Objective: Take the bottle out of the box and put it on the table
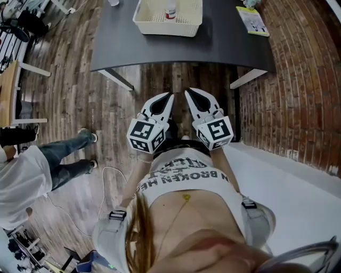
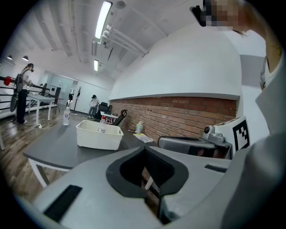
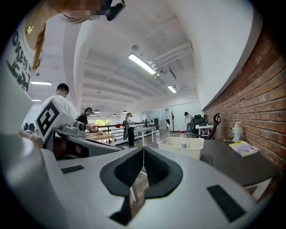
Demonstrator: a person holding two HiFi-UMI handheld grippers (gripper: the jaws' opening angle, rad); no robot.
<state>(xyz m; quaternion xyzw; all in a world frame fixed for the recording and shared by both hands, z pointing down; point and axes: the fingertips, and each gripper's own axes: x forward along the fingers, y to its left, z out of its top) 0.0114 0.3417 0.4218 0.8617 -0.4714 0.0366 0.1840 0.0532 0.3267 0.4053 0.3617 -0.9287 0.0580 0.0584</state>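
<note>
Left gripper point(image 1: 170, 97) and right gripper point(image 1: 188, 94) hang short of the counter point(image 1: 224, 48), fingers closed together on nothing; the bottle point(image 1: 170, 10) stands inside the white box point(image 1: 160, 27).

Brick wall point(image 1: 298, 80), wood floor point(image 1: 69, 90), ceiling strip lights point(image 2: 102, 20).

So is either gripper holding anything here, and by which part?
Nothing is held. The left gripper and right gripper are both shut and empty; the bottle sits in the box.

Bottle point(image 1: 170, 10) in box point(image 1: 166, 30) on table point(image 1: 224, 49) (booklet point(image 1: 252, 21) at right)
</note>
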